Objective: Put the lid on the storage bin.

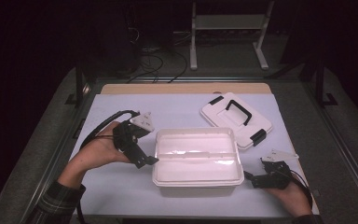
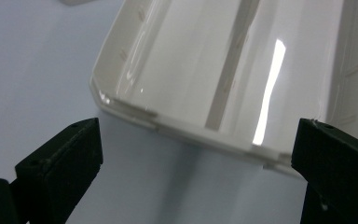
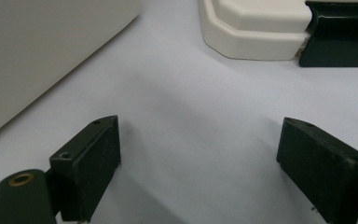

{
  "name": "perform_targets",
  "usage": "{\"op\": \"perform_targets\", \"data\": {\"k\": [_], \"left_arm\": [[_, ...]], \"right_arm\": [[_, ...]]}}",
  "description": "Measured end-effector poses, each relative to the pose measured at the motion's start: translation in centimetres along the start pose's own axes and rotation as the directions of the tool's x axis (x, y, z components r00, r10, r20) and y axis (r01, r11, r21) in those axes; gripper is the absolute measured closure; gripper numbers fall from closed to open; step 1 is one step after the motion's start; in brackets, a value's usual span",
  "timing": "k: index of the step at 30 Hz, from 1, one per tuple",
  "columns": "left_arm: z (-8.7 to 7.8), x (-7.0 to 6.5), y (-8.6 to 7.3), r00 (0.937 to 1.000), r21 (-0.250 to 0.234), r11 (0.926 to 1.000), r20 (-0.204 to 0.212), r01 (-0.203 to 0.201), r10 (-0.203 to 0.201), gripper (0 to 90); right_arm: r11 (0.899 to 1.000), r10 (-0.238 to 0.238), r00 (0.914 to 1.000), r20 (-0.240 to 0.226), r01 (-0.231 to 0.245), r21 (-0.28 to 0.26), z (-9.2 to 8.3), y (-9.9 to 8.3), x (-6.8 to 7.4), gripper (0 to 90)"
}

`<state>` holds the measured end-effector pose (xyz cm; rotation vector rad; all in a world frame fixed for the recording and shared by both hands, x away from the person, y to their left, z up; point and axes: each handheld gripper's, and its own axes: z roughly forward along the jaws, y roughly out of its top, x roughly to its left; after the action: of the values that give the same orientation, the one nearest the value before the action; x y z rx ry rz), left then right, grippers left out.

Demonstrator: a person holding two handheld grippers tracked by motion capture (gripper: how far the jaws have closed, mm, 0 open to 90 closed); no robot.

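A: Status of both tools, nearest first

B: I have the right gripper [image 1: 248, 176] lowest in the high view, lying on the white table cover [image 1: 121, 186] just beside the right end of the open white container [image 1: 196, 158]. Jaws wide apart, nothing between them; the right gripper view shows bare cover there

A: And the left?

B: I hold the left gripper [image 1: 150, 162] at the container's left end, jaws spread wide. In the left gripper view the container's [image 2: 223, 70] end rim lies ahead of the jaws, not clamped

A: Further back?

B: The lid [image 1: 235, 119], with black handle and latches, rests flat behind the container to the right
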<state>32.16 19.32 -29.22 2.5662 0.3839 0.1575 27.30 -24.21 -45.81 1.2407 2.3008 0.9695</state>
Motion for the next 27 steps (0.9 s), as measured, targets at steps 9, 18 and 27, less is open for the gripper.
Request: {"op": "perform_targets", "data": {"k": [9,18,27], "left_arm": [[-0.1,0.5,-4.1,0.9957,-0.005,0.9972,-0.054,0.075,-0.075,4.4],[1.6,0.9,-8.3,0.9851,-0.003,0.9899,-0.098,0.142,-0.141,4.3],[4.4,0.9,-11.5,0.9754,-0.010,0.9856,-0.143,0.169,-0.168,3.7]], "right_arm": [[1.000,-0.002,1.0000,0.001,0.002,-0.001,0.0,0.0,0.0,12.8],[1.000,0.002,1.0000,-0.002,-0.002,0.001,0.0,0.0,0.0,12.7],[1.000,-0.002,1.0000,-0.001,0.002,0.002,0.0,0.0,0.0,12.4]]}}
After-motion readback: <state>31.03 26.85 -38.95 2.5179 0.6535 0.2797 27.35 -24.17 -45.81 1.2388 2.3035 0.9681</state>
